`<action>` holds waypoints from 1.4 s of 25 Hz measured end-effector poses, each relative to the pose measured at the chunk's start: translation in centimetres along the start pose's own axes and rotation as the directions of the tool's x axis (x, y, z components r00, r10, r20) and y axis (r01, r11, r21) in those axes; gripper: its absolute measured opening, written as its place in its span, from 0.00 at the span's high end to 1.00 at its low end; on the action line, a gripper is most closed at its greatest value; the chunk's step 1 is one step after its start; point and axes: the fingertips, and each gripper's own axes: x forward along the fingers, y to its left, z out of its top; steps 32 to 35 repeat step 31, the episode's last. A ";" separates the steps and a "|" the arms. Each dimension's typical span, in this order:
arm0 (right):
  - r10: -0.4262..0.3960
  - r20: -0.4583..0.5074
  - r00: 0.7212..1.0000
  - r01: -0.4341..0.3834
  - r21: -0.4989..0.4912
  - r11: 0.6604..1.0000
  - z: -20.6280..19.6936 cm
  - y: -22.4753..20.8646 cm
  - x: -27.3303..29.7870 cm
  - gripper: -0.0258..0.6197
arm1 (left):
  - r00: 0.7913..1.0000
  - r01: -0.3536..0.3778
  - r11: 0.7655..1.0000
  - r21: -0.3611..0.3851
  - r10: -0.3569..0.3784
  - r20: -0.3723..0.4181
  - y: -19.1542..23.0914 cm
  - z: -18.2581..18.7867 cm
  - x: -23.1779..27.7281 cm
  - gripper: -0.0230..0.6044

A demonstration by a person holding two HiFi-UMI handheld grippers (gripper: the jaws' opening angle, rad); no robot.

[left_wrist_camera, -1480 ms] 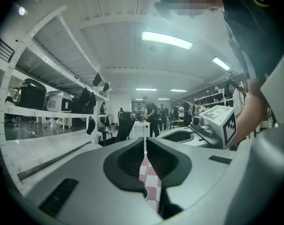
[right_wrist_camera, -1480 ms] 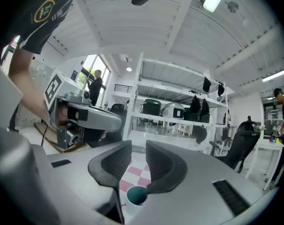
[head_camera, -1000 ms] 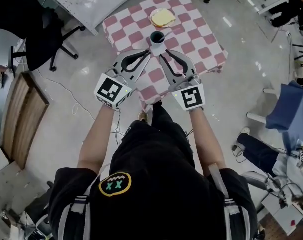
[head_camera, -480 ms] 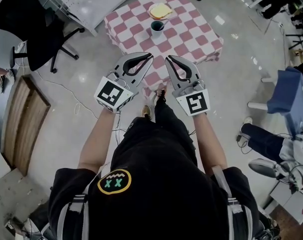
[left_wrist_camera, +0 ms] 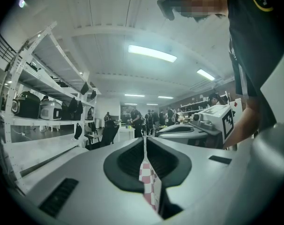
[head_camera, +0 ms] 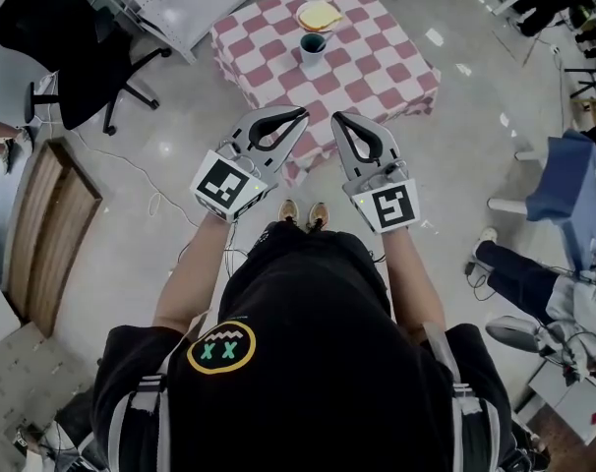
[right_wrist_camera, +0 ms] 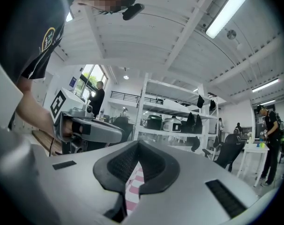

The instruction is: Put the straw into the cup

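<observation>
A white cup (head_camera: 312,45) with a dark inside stands on the red-and-white checked table (head_camera: 377,77), far ahead of both grippers in the head view. I cannot make out a straw anywhere. My left gripper (head_camera: 303,114) and right gripper (head_camera: 335,116) are held side by side over the bare floor, short of the table's near edge. In the left gripper view the left gripper (left_wrist_camera: 144,137) is shut and empty. The right gripper (right_wrist_camera: 138,142) is closing, its jaws together with nothing between them. Only a strip of checked cloth shows through each gap.
A plate with a yellow item (head_camera: 320,15) lies behind the cup. A black office chair (head_camera: 77,62) stands at the left, a wooden panel (head_camera: 47,234) lies on the floor, and blue cloth (head_camera: 573,205) and a seated person's legs (head_camera: 505,283) are at the right. Shelves with appliances (right_wrist_camera: 172,123) line the room.
Both grippers have drawn back from the cup and off the table toward the person. The right gripper's jaws, apart beside the cup before, have come together.
</observation>
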 end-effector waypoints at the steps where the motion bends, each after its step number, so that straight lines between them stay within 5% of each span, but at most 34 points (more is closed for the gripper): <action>1: 0.003 0.001 1.000 -0.003 0.000 1.000 0.2 -0.1 0.0 0.93 | 1.000 0.000 1.000 0.001 0.000 0.001 -0.1 0.2 0.2 0.91; 35: 0.010 0.035 0.999 -0.010 -0.025 1.000 1.1 -2.4 -1.1 0.93 | 1.000 -0.015 0.999 0.039 0.015 0.012 -0.3 1.6 2.2 0.91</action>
